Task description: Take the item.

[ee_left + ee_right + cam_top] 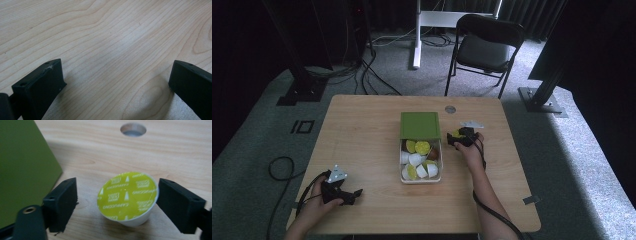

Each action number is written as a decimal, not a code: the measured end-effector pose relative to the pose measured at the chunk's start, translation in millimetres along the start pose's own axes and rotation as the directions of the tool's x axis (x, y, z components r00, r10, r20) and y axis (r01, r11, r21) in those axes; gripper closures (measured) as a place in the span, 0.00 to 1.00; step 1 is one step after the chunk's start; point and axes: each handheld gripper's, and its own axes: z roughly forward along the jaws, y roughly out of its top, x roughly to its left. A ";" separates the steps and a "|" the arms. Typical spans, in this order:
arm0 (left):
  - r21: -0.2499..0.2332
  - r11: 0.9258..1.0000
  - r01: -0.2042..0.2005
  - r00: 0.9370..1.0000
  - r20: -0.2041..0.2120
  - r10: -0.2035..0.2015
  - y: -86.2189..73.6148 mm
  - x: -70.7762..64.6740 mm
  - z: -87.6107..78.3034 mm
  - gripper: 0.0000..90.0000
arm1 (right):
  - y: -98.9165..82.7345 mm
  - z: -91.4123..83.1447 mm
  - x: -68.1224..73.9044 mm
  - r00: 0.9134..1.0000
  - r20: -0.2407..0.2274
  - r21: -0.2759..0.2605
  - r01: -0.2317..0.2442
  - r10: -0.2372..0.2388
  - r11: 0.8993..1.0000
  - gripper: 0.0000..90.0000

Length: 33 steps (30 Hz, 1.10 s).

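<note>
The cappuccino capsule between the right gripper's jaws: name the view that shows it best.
The right gripper view: the capsule sits close, its yellow-green lid lettering legible, between open jaws. The high view gives a small yellow patch at the right gripper. The left gripper view looks at bare tabletop.

The word "CAPPUCCINO" runs repeatedly in white letters across the yellow-green foil lid of a coffee capsule [127, 195] (small white emblems between the lines are too blurred to read).

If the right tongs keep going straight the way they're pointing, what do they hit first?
The coffee pod with the yellow-green lid, sitting between the open right tongs on the table. One jaw looks nearly against its rim, though depth is unclear.
</note>
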 end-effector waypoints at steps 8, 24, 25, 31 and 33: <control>0.000 1.000 0.000 1.000 0.000 0.000 0.0 0.0 0.0 0.01 | -0.7 -22.8 -3.2 0.998 -0.034 -0.052 0.042 -0.044 0.998 0.15; 0.000 1.000 0.000 1.000 0.000 0.000 0.0 0.0 0.0 0.01 | -14.7 -60.1 2.2 0.992 -0.087 -0.093 0.079 -0.088 0.992 0.15; 0.000 1.000 0.000 1.000 0.000 0.000 0.0 0.0 0.0 0.01 | -15.5 -62.0 3.0 0.991 -0.090 -0.095 0.086 -0.095 0.992 0.15; 0.000 1.000 0.000 1.000 0.000 0.000 0.0 0.0 0.0 0.01 | -20.4 -75.8 7.6 0.986 -0.116 -0.109 0.108 -0.121 0.988 0.15; 0.000 1.000 0.000 1.000 0.000 0.000 0.0 0.0 0.0 0.01 | -22.2 -80.4 9.0 0.983 -0.128 -0.110 0.115 -0.129 0.987 0.15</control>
